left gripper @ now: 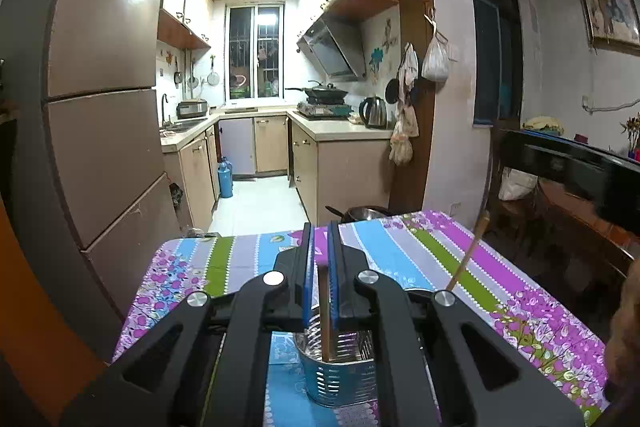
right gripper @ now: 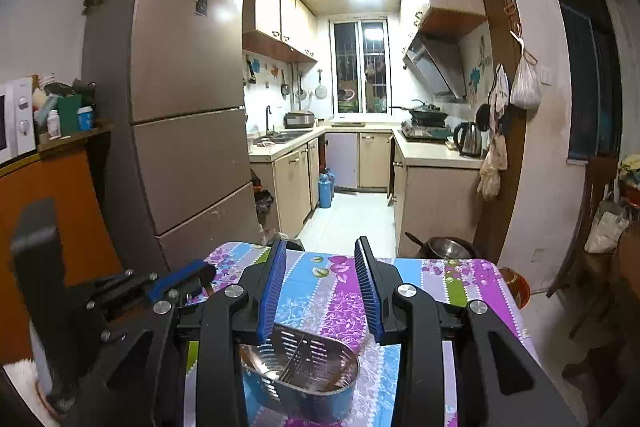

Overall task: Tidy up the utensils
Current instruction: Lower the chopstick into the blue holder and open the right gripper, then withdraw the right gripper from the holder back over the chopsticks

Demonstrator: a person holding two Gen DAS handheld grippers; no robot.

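A perforated metal utensil holder [left gripper: 340, 367] stands on the flowered tablecloth [left gripper: 500, 267], close under both grippers; it also shows in the right wrist view [right gripper: 300, 367], with a divider inside. My left gripper [left gripper: 320, 239] is shut on a thin wooden chopstick [left gripper: 324, 315] whose lower end reaches into the holder. A second chopstick [left gripper: 468, 251] leans up out of the holder to the right. My right gripper [right gripper: 320, 255] is open and empty above the holder. The left gripper [right gripper: 180, 279] shows at the left of the right wrist view.
The table [right gripper: 460, 279] ends just ahead; a metal pot [right gripper: 444, 247] sits on the floor beyond it. A fridge [right gripper: 180, 107] stands to the left, a dark chair [left gripper: 560, 163] to the right, and the kitchen [left gripper: 260, 147] lies ahead.
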